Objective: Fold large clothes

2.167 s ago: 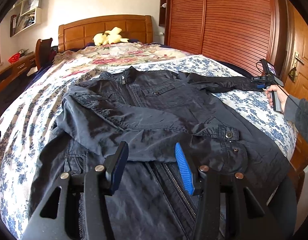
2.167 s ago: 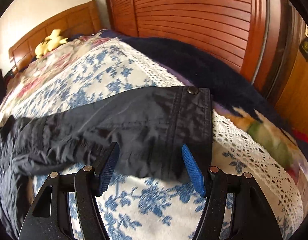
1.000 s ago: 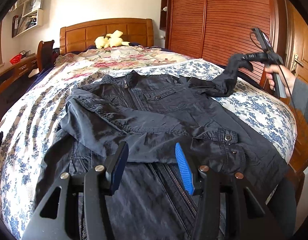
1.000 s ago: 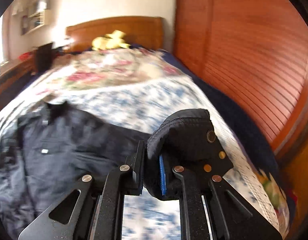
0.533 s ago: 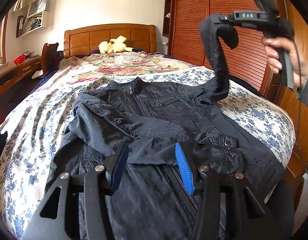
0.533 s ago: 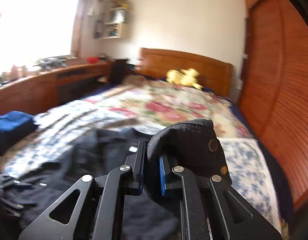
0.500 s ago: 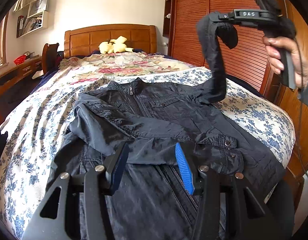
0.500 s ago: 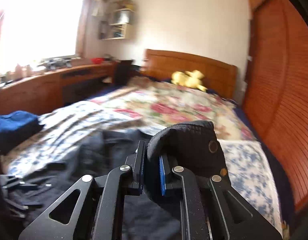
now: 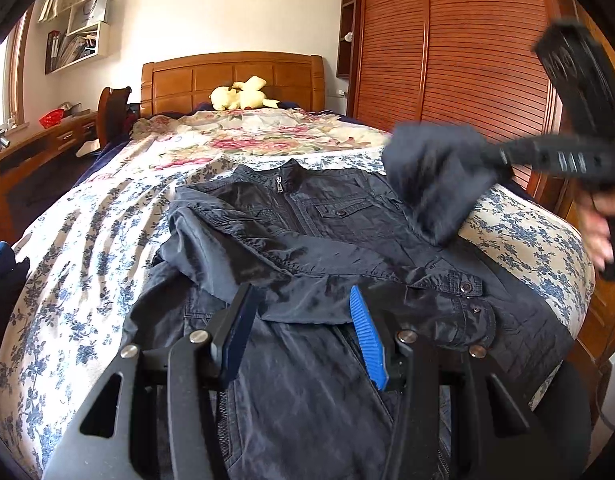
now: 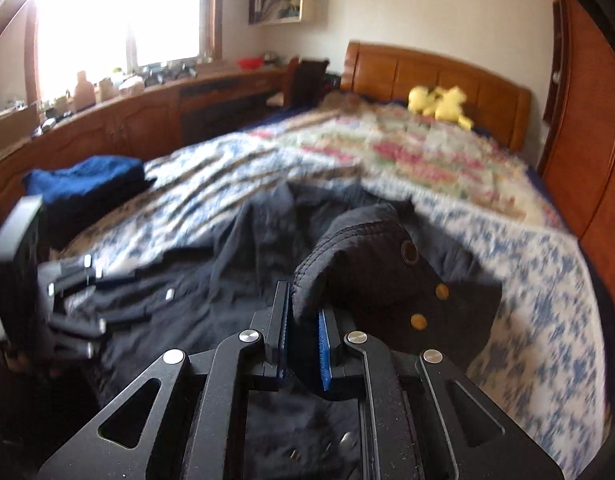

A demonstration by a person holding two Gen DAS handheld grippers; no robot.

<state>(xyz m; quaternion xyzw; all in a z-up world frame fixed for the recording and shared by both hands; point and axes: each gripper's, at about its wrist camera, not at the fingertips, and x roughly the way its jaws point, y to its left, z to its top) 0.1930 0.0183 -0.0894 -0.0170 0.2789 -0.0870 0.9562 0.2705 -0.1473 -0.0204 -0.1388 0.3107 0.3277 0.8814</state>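
A dark navy jacket (image 9: 307, 232) lies front up on the bed, one sleeve folded across its chest. My left gripper (image 9: 303, 332) is open and empty, hovering over the jacket's lower front. My right gripper (image 10: 301, 340) is shut on the cuff of the other sleeve (image 10: 371, 272) and holds it in the air above the jacket's right side. In the left wrist view the lifted sleeve (image 9: 435, 176) and the right gripper (image 9: 503, 156) show blurred at the right. The left gripper (image 10: 75, 300) also shows at the left of the right wrist view.
The bed has a blue floral sheet (image 9: 87, 248) and a wooden headboard (image 9: 231, 80) with a yellow plush toy (image 9: 239, 96). A wooden wardrobe (image 9: 447, 60) stands to the right. Folded blue clothes (image 10: 87, 180) lie at the bed's left edge beside a long wooden desk (image 10: 127, 120).
My right gripper closed on the sleeve cuff, lifted it high off the bed's right side and now carries it down and leftward over the jacket. My left gripper has stayed open in place.
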